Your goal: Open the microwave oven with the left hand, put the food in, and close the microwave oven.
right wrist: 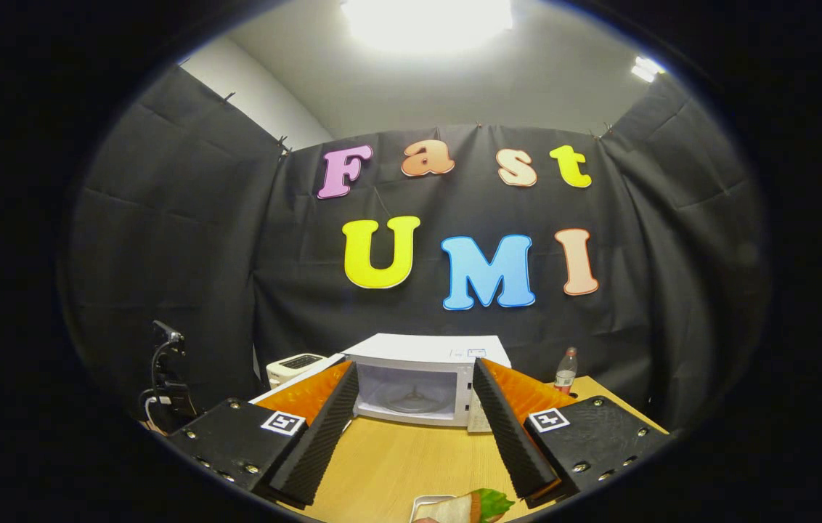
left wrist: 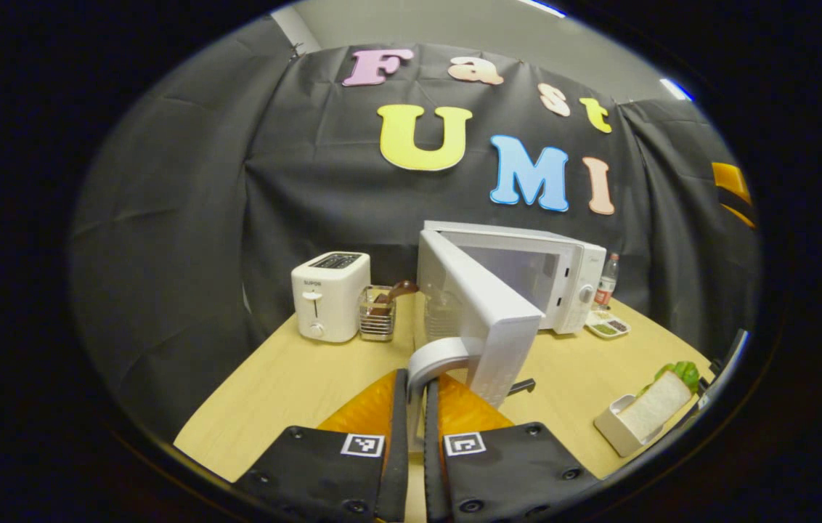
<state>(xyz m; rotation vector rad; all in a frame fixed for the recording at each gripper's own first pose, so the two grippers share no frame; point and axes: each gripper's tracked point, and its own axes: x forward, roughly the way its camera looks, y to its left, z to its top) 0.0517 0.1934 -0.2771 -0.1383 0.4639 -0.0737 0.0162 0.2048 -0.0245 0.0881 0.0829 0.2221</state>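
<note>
at the bottom centre of the left gripper view the left hand-held gripper (left wrist: 416, 418) has its two fingers drawn close together on the pale curved door handle (left wrist: 434, 357), pinching it from both sides. just above, the microwave door (left wrist: 480, 312) stands swung well out from the microwave (left wrist: 556, 280), which sits in the middle of the frame toward the back of the desk (left wrist: 295, 381); so the opening step looks largely done, though the door may want to go a little wider. in the right gripper view the right hand-held gripper (right wrist: 414, 418) sits at the bottom of the frame with its fingers spread wide and nothing between them, and the open oven cavity with its glass plate (right wrist: 411, 398) shows in the gap beyond. the food, a sandwich (right wrist: 468, 507) with green leaf in a small white tray, lies on the desk at the very bottom edge of that view, just under the spread fingers and not yet gripped; in the left gripper view it sits at the lower right. picking it up, placing it inside and shutting the door are all left to do. a toaster (left wrist: 330, 294) stands to the left of the microwave and a bottle (left wrist: 605, 287) to its right.
</note>
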